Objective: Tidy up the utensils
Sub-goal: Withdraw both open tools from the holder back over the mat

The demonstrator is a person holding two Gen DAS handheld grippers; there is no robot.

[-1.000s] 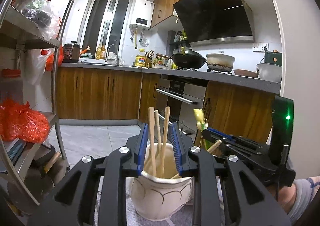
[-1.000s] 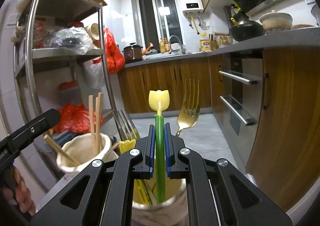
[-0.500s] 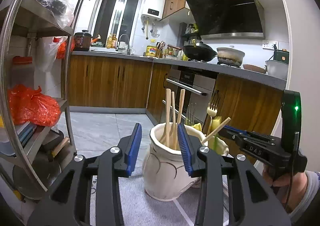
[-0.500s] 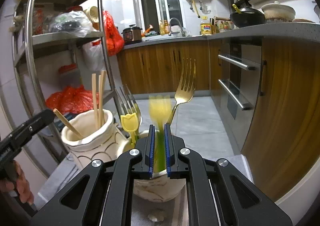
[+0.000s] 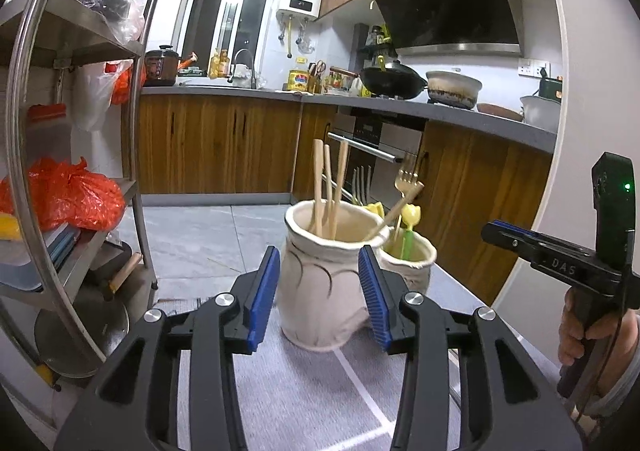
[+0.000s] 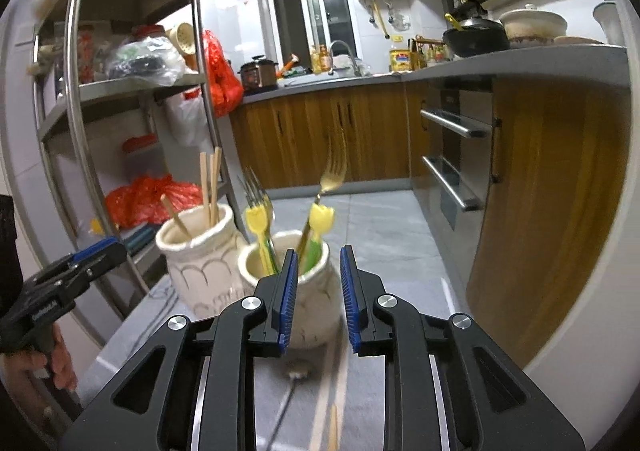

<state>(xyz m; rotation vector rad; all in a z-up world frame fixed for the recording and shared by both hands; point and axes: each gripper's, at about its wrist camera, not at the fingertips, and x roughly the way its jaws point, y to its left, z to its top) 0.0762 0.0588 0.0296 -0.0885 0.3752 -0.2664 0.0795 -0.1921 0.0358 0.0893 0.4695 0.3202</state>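
Both hand-held grippers sit short of the two ceramic jars on the grey mat (image 5: 304, 391), holding nothing. Left gripper (image 5: 318, 293): jaws opening, pads apart and clear of the taller jar (image 5: 324, 287), which holds the wooden chopsticks (image 5: 330, 187), three upright, one leaning toward the shorter jar (image 6: 308, 291). Right gripper (image 6: 319, 297): jaws opening, nothing between the pads; the shorter jar just beyond them holds the tulip-topped green utensil (image 6: 318, 229), a yellow-handled fork (image 6: 258, 211) and a gold fork (image 6: 334, 171). Sorting by type appears deliberate: chopsticks in the taller jar, forks beside it. Two thin items lie blurred on the mat nearer than the shorter jar; I cannot identify them.
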